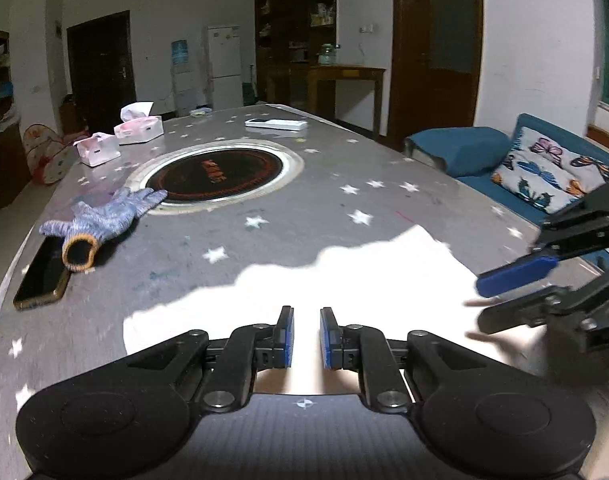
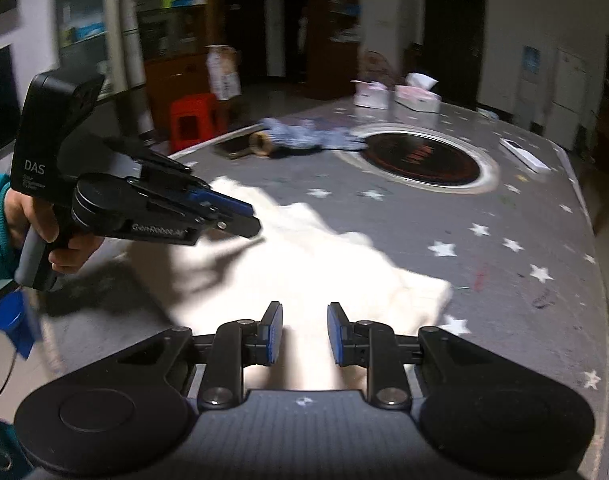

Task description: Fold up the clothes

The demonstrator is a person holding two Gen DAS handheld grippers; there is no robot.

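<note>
The room is sitting dim, while the white cloth (image 1: 344, 280) is blowing out to featureless glare. The left gripper (image 2: 240, 216) is casting a dark shadow across it. Motion blur is smearing the right gripper (image 1: 516, 280) and far shelves. Fisheye distortion is bending the table (image 1: 384, 184) edges and walls.

One white garment (image 1: 344, 280), two tools (image 1: 306, 338) (image 2: 304, 334), one knit glove (image 1: 104, 218), one phone (image 1: 42, 274), two tissue boxes (image 1: 138, 128) (image 1: 97, 149), one remote (image 1: 275, 123), one tabletop (image 1: 384, 184)
</note>
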